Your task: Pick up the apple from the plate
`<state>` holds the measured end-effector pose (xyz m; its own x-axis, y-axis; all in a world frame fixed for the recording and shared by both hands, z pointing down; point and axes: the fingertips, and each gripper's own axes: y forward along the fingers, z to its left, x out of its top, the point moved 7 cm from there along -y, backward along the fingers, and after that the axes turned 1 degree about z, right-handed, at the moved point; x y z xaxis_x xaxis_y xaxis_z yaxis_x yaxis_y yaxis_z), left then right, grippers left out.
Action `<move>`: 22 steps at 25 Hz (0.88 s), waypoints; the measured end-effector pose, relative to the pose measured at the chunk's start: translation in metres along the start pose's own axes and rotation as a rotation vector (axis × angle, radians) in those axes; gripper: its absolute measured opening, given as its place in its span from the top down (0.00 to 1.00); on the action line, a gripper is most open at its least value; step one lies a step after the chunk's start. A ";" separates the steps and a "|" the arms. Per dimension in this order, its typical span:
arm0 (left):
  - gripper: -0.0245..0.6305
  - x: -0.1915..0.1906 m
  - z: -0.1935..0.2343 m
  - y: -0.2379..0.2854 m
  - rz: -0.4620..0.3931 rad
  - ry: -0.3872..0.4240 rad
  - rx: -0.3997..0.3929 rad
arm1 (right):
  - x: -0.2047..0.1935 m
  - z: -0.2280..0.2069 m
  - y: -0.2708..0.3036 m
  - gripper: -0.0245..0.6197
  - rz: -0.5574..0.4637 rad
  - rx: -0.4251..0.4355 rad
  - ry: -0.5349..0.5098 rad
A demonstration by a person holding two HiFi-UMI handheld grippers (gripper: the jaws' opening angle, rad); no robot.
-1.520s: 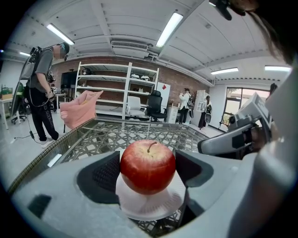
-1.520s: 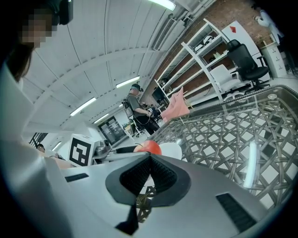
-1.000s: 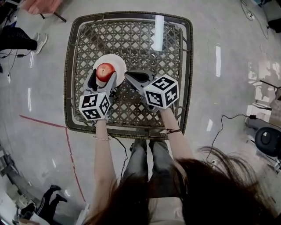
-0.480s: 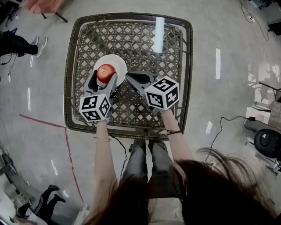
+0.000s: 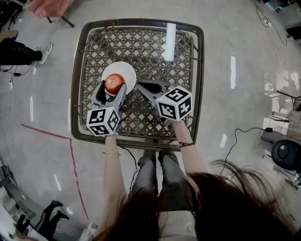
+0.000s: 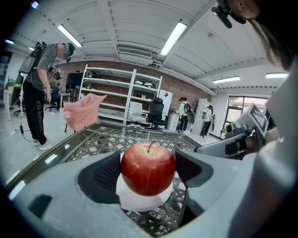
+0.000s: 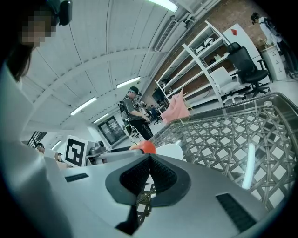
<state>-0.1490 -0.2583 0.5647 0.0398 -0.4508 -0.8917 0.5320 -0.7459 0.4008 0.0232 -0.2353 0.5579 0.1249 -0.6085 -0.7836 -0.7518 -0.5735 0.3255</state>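
The red apple (image 5: 114,84) (image 6: 148,168) sits between the two jaws of my left gripper (image 5: 113,87) (image 6: 148,171), which is shut on it. It hangs over the near part of the white plate (image 5: 128,70) (image 6: 139,203), and whether it still touches the plate I cannot tell. My right gripper (image 5: 141,86) (image 7: 148,160) is shut and empty, just right of the plate, low over the table. From the right gripper view the apple (image 7: 145,147) and the plate (image 7: 171,151) peek out behind its jaws.
Everything rests on a glass-topped lattice table (image 5: 77,70) (image 7: 223,135) with a raised dark rim. A ceiling light reflects as a white strip (image 5: 170,35) at the far side. A pink cloth (image 5: 47,7) (image 6: 81,111) and a standing person (image 6: 42,93) are beyond the far left corner.
The left gripper has drawn back slightly toward the plate's near edge with the apple between its jaws. The right gripper has barely moved.
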 end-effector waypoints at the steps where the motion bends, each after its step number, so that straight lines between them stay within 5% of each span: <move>1: 0.40 0.001 -0.002 -0.003 -0.006 -0.002 0.000 | 0.001 0.002 -0.002 0.95 -0.003 -0.001 -0.002; 22: 0.40 0.053 -0.061 -0.084 -0.142 0.015 -0.017 | 0.036 0.058 -0.058 0.95 -0.076 0.023 -0.068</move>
<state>-0.1400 -0.1901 0.4713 -0.0247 -0.3336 -0.9424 0.5472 -0.7934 0.2665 0.0336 -0.1920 0.4798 0.1383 -0.5250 -0.8398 -0.7564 -0.6034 0.2526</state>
